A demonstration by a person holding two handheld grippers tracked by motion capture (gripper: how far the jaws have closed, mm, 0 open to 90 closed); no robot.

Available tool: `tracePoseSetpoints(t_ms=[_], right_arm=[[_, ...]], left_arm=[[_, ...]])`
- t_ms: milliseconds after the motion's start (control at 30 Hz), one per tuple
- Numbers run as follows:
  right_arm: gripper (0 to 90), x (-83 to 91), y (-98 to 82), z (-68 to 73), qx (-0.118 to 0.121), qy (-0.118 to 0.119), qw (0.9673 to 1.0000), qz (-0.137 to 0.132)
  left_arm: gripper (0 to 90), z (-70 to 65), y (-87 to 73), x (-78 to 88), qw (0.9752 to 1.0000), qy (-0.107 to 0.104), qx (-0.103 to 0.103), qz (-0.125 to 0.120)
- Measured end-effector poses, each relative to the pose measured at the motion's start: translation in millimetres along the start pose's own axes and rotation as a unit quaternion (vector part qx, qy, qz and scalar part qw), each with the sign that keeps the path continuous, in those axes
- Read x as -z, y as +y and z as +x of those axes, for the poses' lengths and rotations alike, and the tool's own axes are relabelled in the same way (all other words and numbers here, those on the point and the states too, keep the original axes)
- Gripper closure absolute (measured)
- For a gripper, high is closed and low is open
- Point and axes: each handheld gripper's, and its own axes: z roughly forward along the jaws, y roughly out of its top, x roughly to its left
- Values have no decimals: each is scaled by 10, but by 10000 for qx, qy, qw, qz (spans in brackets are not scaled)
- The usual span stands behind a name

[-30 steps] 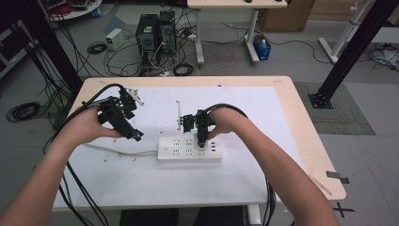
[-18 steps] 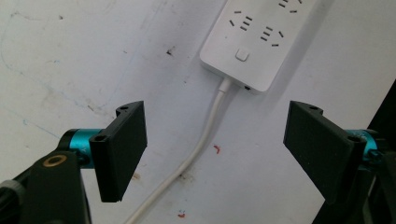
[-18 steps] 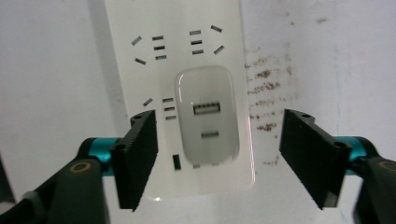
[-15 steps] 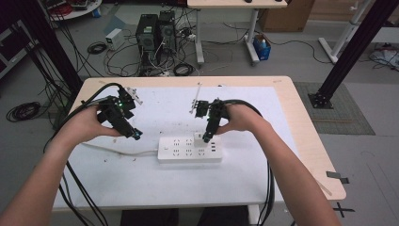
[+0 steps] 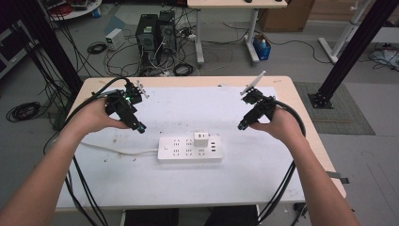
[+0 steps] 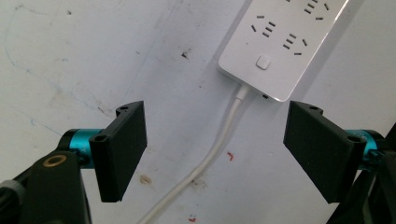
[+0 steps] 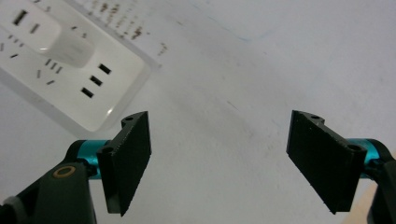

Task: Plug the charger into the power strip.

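A white power strip (image 5: 188, 149) lies near the middle of the white table top (image 5: 188, 188), with a white plug adapter (image 5: 201, 139) seated in its upper row. Its white cable (image 5: 117, 149) runs off to the left. My left gripper (image 5: 140, 128) hovers left of the strip, open and empty; in the left gripper view the strip's switch end (image 6: 275, 51) and cable (image 6: 219, 140) lie between and beyond the jaws. My right gripper (image 5: 241, 126) is held to the right of the strip, open and empty. The adapter (image 7: 63, 44) and the strip's USB end (image 7: 93, 84) show at upper left.
The table's wooden edge (image 5: 301, 122) runs close by the right hand. Black cables (image 5: 80, 179) trail from both grippers over the front edge. Beyond the table stand computer towers (image 5: 153, 30), floor cables and a second desk's legs (image 5: 251, 33).
The right gripper has let go at the strip and pulled away up and to the right, leaving the adapter plugged in. The left gripper has stayed nearly still.
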Motion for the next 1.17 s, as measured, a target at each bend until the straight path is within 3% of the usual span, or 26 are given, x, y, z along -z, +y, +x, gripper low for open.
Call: tracePoseSetpoints(t_ms=[500,1167], right_arm=[[216,56,-17,-92,-34,66,10000,-63],[216,113,-64,-70,75,121,9997,-220]], left_arm=[[217,36,74,13,9999,71,83,-40],[216,-28,107,32,9999,93,-51,-61]])
